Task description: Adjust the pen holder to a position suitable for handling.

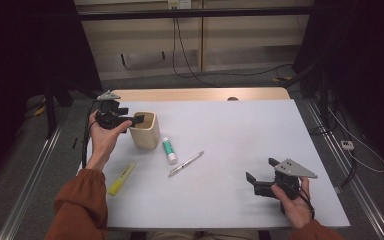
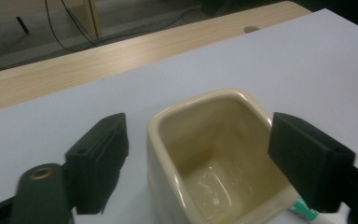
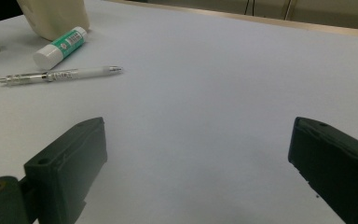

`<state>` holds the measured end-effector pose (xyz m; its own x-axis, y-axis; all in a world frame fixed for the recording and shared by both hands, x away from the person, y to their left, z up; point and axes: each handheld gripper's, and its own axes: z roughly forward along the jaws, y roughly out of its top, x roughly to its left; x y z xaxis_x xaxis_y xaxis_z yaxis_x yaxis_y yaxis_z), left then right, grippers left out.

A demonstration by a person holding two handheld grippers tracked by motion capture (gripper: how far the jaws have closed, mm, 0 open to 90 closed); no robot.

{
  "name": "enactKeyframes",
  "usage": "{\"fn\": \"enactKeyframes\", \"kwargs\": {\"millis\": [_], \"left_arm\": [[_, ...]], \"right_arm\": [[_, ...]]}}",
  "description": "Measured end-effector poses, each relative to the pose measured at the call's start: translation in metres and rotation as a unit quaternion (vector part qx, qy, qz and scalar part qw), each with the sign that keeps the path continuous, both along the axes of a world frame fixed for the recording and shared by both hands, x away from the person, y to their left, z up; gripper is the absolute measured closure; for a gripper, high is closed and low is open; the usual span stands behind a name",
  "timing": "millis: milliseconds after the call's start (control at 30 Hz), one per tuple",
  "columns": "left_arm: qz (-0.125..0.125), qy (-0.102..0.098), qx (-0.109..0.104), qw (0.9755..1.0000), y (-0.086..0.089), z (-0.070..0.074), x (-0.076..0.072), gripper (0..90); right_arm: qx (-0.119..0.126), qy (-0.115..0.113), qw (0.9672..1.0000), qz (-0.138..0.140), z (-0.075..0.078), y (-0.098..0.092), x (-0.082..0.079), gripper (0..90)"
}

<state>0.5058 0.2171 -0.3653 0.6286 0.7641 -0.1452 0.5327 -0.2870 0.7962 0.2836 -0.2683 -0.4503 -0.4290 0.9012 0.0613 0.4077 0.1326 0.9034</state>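
Cup (image 1: 145, 130), cream, empty, left of centre; left gripper (image 1: 130, 120) spread wide astride its rim. Right gripper (image 1: 260, 177) spread, idle, lower right. Step, likely: grasping cup; next needs closing on its walls.

The high camera looks forward and down over my whole bench (image 1: 240, 135). My left tool's camera sits close above the cream cup (image 2: 205, 154); my right one skims low, sharing that cup (image 3: 51, 16).

on the counter (image 1: 240, 130): one cream cup (image 1: 145, 129), one glue stick (image 1: 169, 150), one pen (image 1: 186, 164), one yellow highlighter (image 1: 122, 178); two tongs, left tongs (image 1: 124, 119) and right tongs (image 1: 258, 176).
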Motion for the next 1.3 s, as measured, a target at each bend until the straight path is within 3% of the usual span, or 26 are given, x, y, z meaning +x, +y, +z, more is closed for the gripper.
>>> {"fn": "enactKeyframes", "kwargs": {"millis": [167,300,467,500,600,700,833,967,1067,1300], "left_arm": [[-0.014,0.024,0.002,0.9996,-0.004,-0.004,0.015,29.0],[-0.024,0.043,0.035,0.9982,-0.008,-0.007,0.022,35.0],[-0.019,0.054,0.043,0.9975,-0.007,-0.015,0.032,44.4],[-0.022,0.057,0.045,0.9971,-0.006,-0.019,0.035,50.0],[-0.027,0.061,0.045,0.9967,-0.006,-0.022,0.037,55.1],[-0.037,0.063,0.034,0.9967,-0.002,-0.025,0.039,54.8],[-0.045,0.065,0.046,0.9958,-0.002,-0.027,0.041,56.3],[-0.059,0.063,0.044,0.9953,-0.002,-0.025,0.04,64.0],[-0.068,0.052,0.065,0.9942,-0.003,-0.021,0.039,69.4],[-0.06,0.06,0.063,0.9944,-0.002,-0.019,0.039,71.2]], "right_arm": [[0.0,0.002,1.0,0.0,0.0,0.0,0.001,4.1],[0.001,0.002,1.0,0.0,-0.001,0.0,0.001,4.1],[0.002,0.004,1.0,0.001,-0.001,0.0,0.001,4.2],[0.002,0.004,1.0,0.001,-0.001,0.0,0.001,4.2],[0.002,0.004,1.0,0.002,-0.001,-0.001,0.001,4.3],[0.001,0.005,1.0,0.004,-0.001,0.0,0.001,4.3],[0.002,0.005,1.0,0.004,-0.001,0.0,0.001,4.3],[0.002,0.006,1.0,0.004,-0.001,0.0,0.001,4.2],[0.001,0.007,1.0,0.005,-0.001,0.0,0.002,4.2],[0.001,0.008,1.0,0.006,-0.001,0.0,0.002,4.2]]}}
